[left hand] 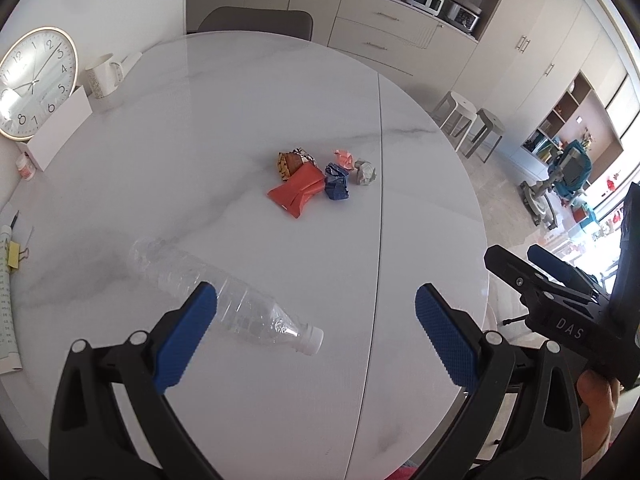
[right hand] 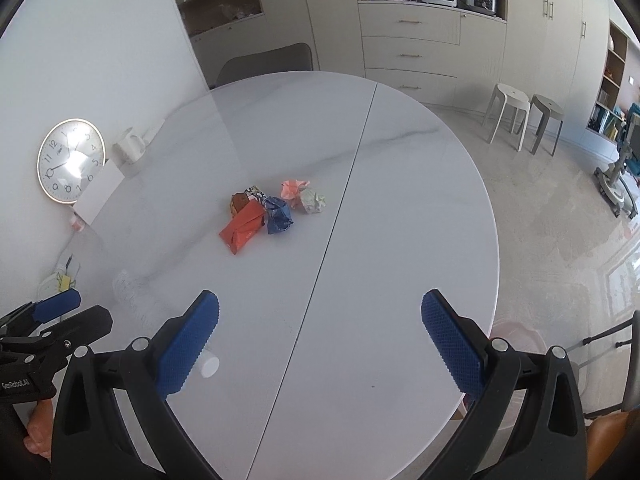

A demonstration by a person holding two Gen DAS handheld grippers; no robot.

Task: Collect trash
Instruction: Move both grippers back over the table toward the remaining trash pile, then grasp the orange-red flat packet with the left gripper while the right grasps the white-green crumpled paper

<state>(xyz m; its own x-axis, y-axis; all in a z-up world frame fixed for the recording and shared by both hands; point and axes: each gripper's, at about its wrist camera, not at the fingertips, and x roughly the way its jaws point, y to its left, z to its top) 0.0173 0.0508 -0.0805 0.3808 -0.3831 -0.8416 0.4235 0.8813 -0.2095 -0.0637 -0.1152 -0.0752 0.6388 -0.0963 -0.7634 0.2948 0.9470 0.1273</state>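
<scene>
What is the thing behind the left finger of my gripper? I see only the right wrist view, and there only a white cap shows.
Observer: A clear plastic bottle, lying on its side.
Operator: Where does its cap point?
Observer: The white cap points away from the wrapper pile. In the left wrist view it shows between the fingers of the left gripper.
Operator: Is that gripper open?
Observer: Yes, wide open, with nothing held.

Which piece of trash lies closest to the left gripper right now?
The clear plastic bottle, on its side just ahead of the left gripper; the crumpled wrappers sit in a cluster farther out at mid-table.
</scene>
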